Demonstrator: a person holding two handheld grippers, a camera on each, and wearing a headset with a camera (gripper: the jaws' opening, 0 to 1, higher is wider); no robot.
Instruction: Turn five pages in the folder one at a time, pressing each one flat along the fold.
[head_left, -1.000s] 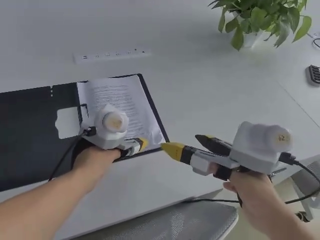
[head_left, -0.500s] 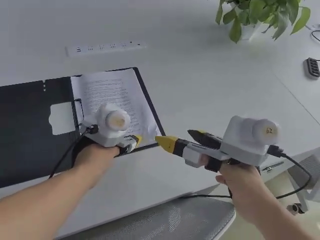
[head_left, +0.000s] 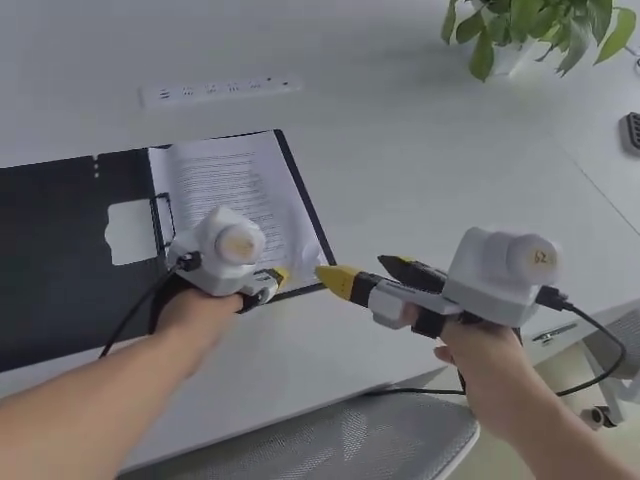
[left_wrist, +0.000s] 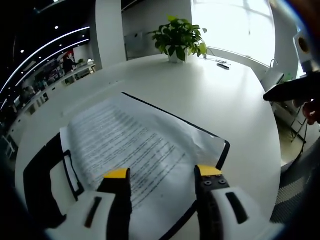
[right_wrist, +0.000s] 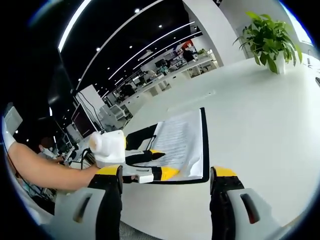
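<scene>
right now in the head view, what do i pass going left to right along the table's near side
black inside cover of the open folder, white left gripper with yellow-tipped jaws, white right gripper

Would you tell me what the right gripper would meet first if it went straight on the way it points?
Most likely the left gripper, whose yellow tips lie straight ahead at the folder corner; depth is unclear, so it might meet the page instead.
</scene>
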